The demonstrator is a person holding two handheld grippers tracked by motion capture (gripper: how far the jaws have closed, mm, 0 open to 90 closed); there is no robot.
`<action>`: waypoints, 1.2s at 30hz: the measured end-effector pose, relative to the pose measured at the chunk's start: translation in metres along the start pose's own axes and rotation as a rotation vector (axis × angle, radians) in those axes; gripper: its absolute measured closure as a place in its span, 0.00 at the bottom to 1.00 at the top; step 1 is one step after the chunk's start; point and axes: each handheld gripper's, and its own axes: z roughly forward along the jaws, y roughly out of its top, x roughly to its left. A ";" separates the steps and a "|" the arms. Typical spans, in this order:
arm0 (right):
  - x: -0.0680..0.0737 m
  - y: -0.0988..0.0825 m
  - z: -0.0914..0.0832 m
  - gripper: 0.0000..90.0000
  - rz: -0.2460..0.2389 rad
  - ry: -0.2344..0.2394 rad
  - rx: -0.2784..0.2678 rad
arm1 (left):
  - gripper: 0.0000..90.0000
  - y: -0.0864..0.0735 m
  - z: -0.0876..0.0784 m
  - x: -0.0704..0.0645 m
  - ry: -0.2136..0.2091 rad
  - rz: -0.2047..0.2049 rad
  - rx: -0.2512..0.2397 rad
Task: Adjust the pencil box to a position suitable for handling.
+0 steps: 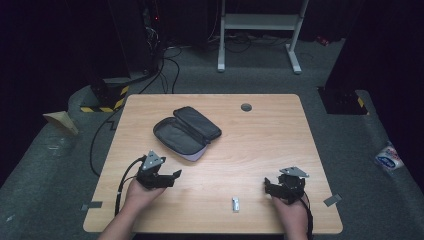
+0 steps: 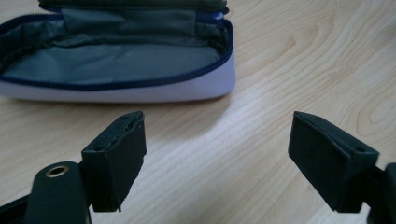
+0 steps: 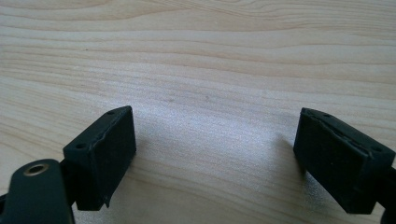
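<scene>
Roughly centred in the high view, the wooden table (image 1: 260,145) carries everything, with a small grey round cap (image 1: 246,107) set into it near the far edge. Biggest item on it is the open pencil case (image 1: 186,133), dark grey, lying left of centre toward the far-left part, lid flap folded back, zip undone; in the left gripper view the pencil case (image 2: 116,70) shows a grey lining, blue zip edge and a pale outer wall, nothing visible inside. Left gripper (image 1: 176,174) sits near the near-left corner, held in the left hand (image 1: 140,192), pointing right along the table, close to the case but apart from it; jaws stand wide apart with bare wood between them, gripping nothing. Right gripper (image 1: 266,186) sits toward the near-right corner in the right hand (image 1: 291,207), pointing left; its jaws are also spread wide over bare wood, nothing held. Smallest thing is a small white object (image 1: 235,204) near the near edge, between the two grippers, closer to the right one, touching neither; too small to identify.
</scene>
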 end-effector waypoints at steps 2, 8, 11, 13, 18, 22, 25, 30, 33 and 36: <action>0.000 0.000 0.000 0.14 0.000 0.000 0.000 | 0.22 0.004 0.004 -0.001 -0.009 -0.008 -0.005; 0.000 0.000 0.000 0.14 0.001 0.001 -0.001 | 0.26 0.020 0.018 -0.004 -0.035 0.016 0.024; 0.000 0.000 0.000 0.14 0.001 0.001 -0.001 | 0.27 0.028 0.025 -0.005 -0.041 0.017 0.032; 0.000 0.000 0.000 0.14 0.001 0.001 -0.001 | 0.29 0.032 0.030 -0.005 -0.048 0.006 0.038; 0.000 0.000 0.000 0.15 0.000 0.001 -0.001 | 0.33 0.041 0.043 -0.002 -0.049 0.012 0.049; 0.000 0.000 0.000 0.15 0.000 0.001 -0.001 | 0.36 0.048 0.052 0.001 -0.062 -0.002 0.061; 0.000 0.000 0.000 0.15 0.003 0.001 0.000 | 0.39 0.051 0.057 0.002 -0.070 -0.020 0.064; 0.000 0.000 0.000 0.15 0.002 0.001 0.000 | 0.43 0.053 0.065 -0.001 -0.055 -0.006 0.084; 0.000 0.000 0.000 0.15 0.003 0.002 0.000 | 0.48 0.052 0.069 -0.002 -0.046 0.015 0.093; 0.000 0.000 0.000 0.15 0.003 0.002 0.000 | 0.54 0.050 0.073 -0.005 -0.055 0.019 0.107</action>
